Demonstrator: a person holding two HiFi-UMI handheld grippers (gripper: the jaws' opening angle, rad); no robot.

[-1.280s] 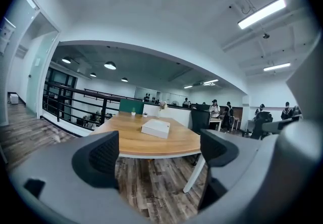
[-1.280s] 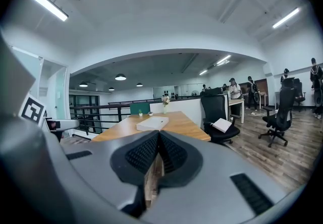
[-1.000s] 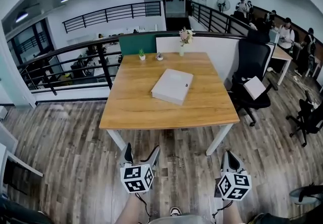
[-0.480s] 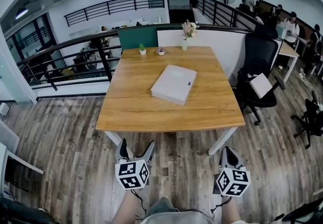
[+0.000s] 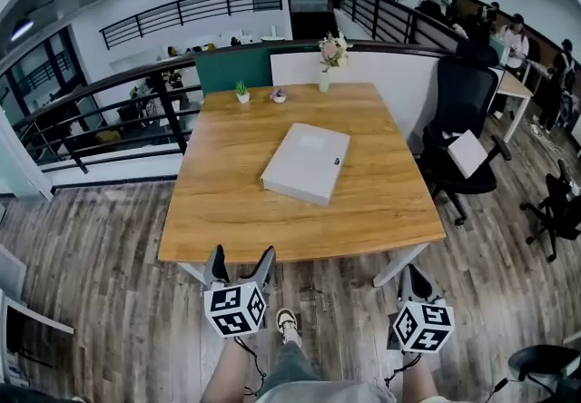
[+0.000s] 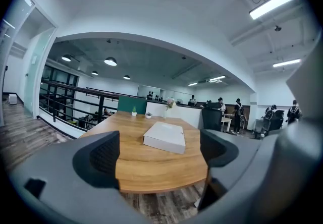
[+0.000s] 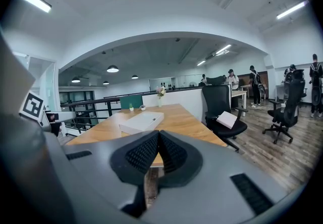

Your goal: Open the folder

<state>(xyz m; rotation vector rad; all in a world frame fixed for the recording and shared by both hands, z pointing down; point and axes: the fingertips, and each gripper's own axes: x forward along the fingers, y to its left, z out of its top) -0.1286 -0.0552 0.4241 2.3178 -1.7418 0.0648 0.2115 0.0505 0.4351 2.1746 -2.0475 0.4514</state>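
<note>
Left gripper (image 5: 241, 261) hung with its jaws wide apart and nothing between them, right gripper (image 5: 413, 281) with its jaws pressed together and empty, both short of the desk (image 5: 227, 220). At the desk's middle lay the folder (image 5: 306, 162), flat and closed. It looked stiff, boxy and fairly light (likely to slide on smooth wood), so one gripper should pin it. A small dark clasp (image 5: 335, 161) on its right edge seemed the place to lift.

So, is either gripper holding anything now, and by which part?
Nothing is held. The left gripper has its jaws apart, the right gripper has them shut on nothing, and the folder lies untouched on the table.
</note>
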